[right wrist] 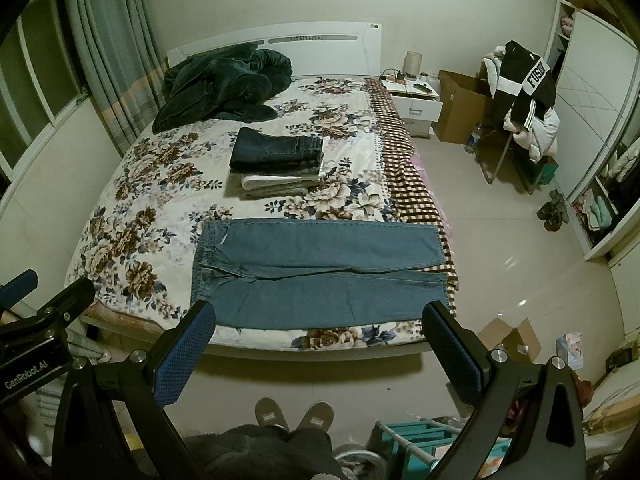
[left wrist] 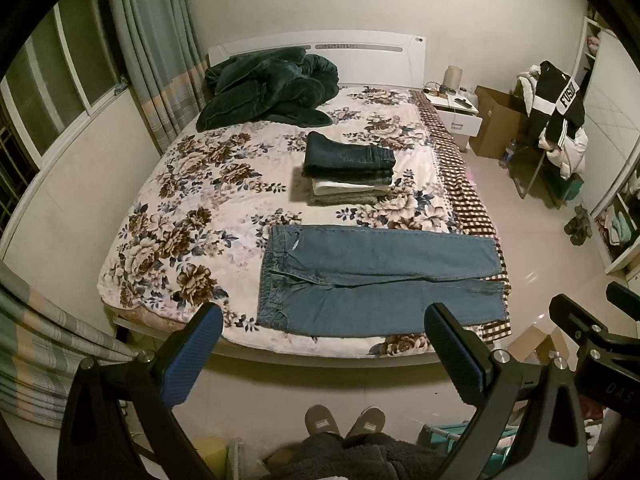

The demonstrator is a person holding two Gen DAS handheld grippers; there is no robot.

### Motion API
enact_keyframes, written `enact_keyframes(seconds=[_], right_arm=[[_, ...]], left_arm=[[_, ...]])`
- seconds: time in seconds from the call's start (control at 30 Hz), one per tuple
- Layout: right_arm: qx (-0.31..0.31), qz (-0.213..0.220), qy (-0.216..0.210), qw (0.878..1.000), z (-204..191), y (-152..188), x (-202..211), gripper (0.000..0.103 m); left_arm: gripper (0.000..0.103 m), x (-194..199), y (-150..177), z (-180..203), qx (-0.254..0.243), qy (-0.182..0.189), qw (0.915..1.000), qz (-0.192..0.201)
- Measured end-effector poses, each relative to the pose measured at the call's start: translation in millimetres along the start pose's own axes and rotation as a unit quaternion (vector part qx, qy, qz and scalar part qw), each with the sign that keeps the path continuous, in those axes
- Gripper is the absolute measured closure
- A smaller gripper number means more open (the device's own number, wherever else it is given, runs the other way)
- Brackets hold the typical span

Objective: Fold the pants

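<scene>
The near bed frame is partly hidden behind the gripper fingers in both views, and the small items on the white nightstand [right wrist: 416, 100] are too small to make out. The person's body is cut off at the bottom edge; only two grey slippers [left wrist: 344, 420] and a dark fleecy garment show.

A pair of light blue jeans [left wrist: 376, 280] lies flat across the near end of the bed [left wrist: 160, 208], waistband to the left, both legs stretched to the right, their cuffs reaching the checked sheet at the bed's right edge. Further back, near the middle of the floral cover, sits a stack of folded pants [left wrist: 348, 168], dark denim on top, paler pieces beneath. A rumpled dark green blanket [right wrist: 224, 84] lies by the white headboard. A chair heaped with clothes [right wrist: 524, 108] stands right of the bed, beside a cardboard box [left wrist: 496, 120].

The left gripper [left wrist: 324, 356] hangs above the floor short of the bed's foot, its blue-padded fingers spread wide and holding nothing. The right gripper [right wrist: 320, 356] sits just beside it in the same pose, fingers also apart and empty, well clear of the jeans.
</scene>
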State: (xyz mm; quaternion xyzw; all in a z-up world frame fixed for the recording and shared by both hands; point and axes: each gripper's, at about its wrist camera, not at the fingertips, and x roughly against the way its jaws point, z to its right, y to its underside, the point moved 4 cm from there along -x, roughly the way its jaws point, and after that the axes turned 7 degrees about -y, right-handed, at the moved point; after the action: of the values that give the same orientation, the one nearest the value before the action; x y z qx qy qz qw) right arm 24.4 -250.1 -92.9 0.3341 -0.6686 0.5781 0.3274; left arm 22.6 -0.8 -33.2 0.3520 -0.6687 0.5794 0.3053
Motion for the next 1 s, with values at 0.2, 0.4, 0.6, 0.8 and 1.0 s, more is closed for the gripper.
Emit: enact_keyframes(seconds=[0.2,0.4,0.6,0.8,1.0], right_arm=[[0.0,0.001,0.0,1.0,-0.5,-0.4,1.0,0.0],[0.001,0.001,0.001,1.0,-1.3,-0.6,1.8,0.0],[0.001,0.001,0.001,1.0,-1.6,-0.3,2.5,0.0],[0.002,-0.002,-0.001,1.0,0.8,-4.0,5.3,0.0],[0.002,0.0,-0.002,1.0,-2.6,-2.8,6.0,0.0]], left_arm=[[0.0,0.1,0.0,-0.2,0.001,0.001,1.0,0.001],[0.0,0.4,0.1,-0.4,0.001,0.001,1.0,0.002],[0.0,0.5,0.1,-0.4,0.001,0.001,1.0,0.003],[0.0,0.4,0.0,-0.4,0.001,0.002,1.0,0.004],[0.0,0.4,-0.1,-0.2,0.002,0.002,1.0,0.005]])
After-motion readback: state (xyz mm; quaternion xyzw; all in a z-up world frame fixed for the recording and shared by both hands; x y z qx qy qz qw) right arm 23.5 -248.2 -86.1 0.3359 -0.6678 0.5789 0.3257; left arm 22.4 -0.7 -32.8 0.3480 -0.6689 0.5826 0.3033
